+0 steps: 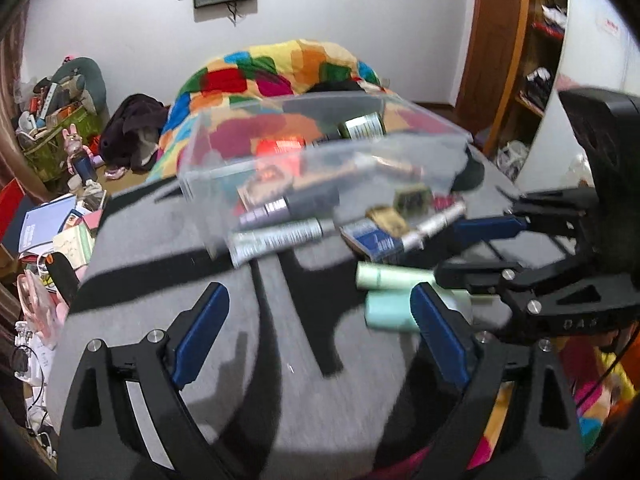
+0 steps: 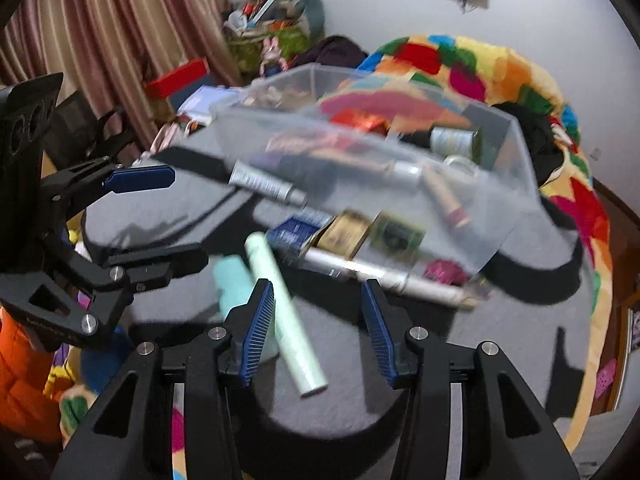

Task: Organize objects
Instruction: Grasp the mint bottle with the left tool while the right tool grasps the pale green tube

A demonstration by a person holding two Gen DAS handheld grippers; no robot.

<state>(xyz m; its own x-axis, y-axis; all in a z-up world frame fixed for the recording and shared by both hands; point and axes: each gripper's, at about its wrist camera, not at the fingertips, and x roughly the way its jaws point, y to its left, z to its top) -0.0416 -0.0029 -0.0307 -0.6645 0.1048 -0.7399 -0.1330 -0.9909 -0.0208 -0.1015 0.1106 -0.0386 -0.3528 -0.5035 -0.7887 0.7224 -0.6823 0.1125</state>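
Both grippers, left (image 1: 320,336) and right (image 2: 318,332), hang spread and empty over the grey mat (image 1: 160,248); tube (image 2: 286,316) lettering blurs beyond reading.

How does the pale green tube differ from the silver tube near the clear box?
The pale green tube is mint coloured and plain; the silver tube is metallic grey with printed text. The green tube lies out on the grey surface, close to the right gripper; the silver tube lies further off, at the clear box. Both are long, slim and lying flat.
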